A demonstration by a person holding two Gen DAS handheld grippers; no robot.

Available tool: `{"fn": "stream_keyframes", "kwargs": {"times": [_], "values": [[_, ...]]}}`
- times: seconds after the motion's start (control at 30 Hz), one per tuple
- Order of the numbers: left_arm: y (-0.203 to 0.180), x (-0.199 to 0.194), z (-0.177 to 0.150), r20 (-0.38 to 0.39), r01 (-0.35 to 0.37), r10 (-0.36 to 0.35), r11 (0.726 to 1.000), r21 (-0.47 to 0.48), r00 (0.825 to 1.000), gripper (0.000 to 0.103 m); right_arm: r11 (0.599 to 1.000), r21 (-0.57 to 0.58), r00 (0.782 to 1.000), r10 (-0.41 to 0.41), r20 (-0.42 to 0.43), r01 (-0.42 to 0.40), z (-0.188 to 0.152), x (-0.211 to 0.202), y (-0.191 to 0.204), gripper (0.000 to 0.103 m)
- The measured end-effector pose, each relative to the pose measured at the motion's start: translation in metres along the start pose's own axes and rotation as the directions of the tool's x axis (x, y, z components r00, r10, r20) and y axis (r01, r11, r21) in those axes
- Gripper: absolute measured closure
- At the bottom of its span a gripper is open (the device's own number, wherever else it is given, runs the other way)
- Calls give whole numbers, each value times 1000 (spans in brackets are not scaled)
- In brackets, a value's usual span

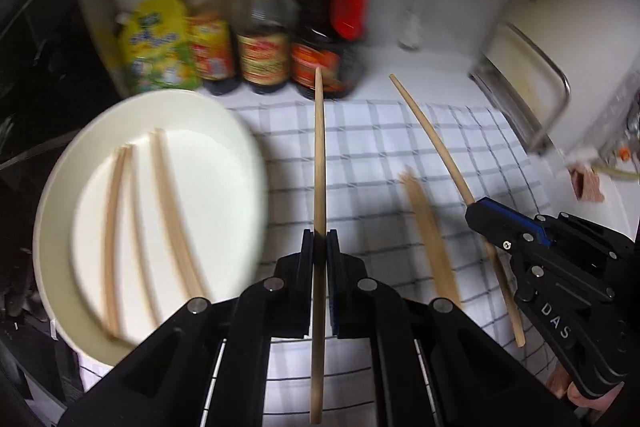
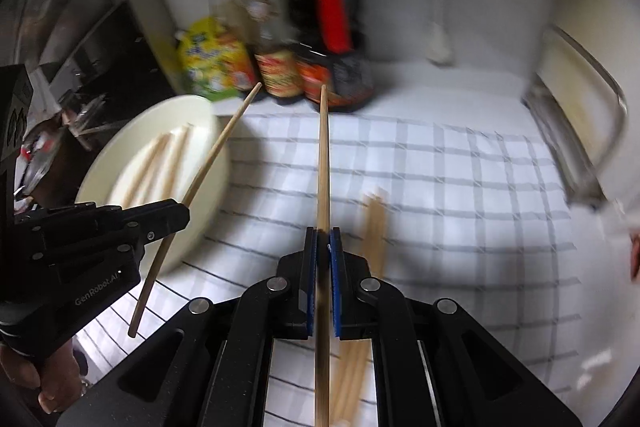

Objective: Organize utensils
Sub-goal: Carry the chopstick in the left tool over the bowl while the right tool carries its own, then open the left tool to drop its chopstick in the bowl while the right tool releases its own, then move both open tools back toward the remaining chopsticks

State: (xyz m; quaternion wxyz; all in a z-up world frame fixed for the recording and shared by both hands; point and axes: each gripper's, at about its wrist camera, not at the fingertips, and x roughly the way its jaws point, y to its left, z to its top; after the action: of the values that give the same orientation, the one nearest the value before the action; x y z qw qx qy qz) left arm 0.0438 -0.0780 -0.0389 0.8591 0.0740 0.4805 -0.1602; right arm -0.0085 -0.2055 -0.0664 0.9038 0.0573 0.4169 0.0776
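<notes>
1. Clearly clenched: left gripper pinching one wooden chopstick, tip aimed toward the sauce bottles.
2. Likewise clamped: right gripper gripping a second chopstick, held above the checked cloth.
3. Lying on the white plate at left: three more chopsticks, blurred.
4. Resting on the cloth between the two grippers: a loose pair of chopsticks.
5. At right, near the cloth's edge: metal tray.
</notes>
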Motion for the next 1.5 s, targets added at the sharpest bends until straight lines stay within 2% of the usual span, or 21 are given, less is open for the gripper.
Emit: {"fn": "stream_keyframes", "kwargs": {"times": [0.2, 0.37, 0.5, 0.8, 1.1, 1.13, 1.17, 1.2, 1.27, 1.33, 1.5], "values": [[76, -17, 9, 34, -65, 68, 994, -85, 997, 96, 994, -66, 996, 89, 2, -89, 34, 30, 67, 97], [133, -13, 7, 9, -122, 124, 983, -135, 992, 96, 984, -85, 987, 152, -56, -156, 50, 71, 116, 97], [170, 2, 2, -21, -134, 132, 977, -167, 991, 96, 982, -87, 981, 156, -112, -166, 55, 103, 145, 97], [201, 29, -11, -74, -140, 127, 969, -204, 989, 96, 987, -76, 976, 127, -177, -142, 52, 135, 164, 97], [210, 37, -10, -94, -141, 123, 964, -226, 988, 95, 989, -67, 978, 118, -173, -131, 59, 141, 165, 97], [211, 36, -10, -94, -144, 125, 963, -230, 988, 94, 989, -64, 978, 117, -172, -130, 60, 142, 165, 97], [211, 35, -10, -93, -145, 127, 961, -234, 988, 87, 990, -59, 979, 118, -168, -130, 60, 141, 164, 94], [212, 34, -10, -91, -146, 127, 961, -236, 988, 83, 990, -58, 980, 116, -163, -127, 60, 139, 164, 89], [213, 29, -9, -76, -154, 139, 957, -247, 987, 60, 990, -76, 983, 109, -145, -121, 60, 133, 165, 85], [214, 22, -8, -58, -159, 149, 953, -259, 987, 50, 989, -85, 985, 105, -137, -117, 59, 129, 165, 85], [214, 13, -7, -45, -170, 164, 949, -265, 985, 46, 990, -82, 986, 108, -130, -119, 55, 119, 163, 84]]}}
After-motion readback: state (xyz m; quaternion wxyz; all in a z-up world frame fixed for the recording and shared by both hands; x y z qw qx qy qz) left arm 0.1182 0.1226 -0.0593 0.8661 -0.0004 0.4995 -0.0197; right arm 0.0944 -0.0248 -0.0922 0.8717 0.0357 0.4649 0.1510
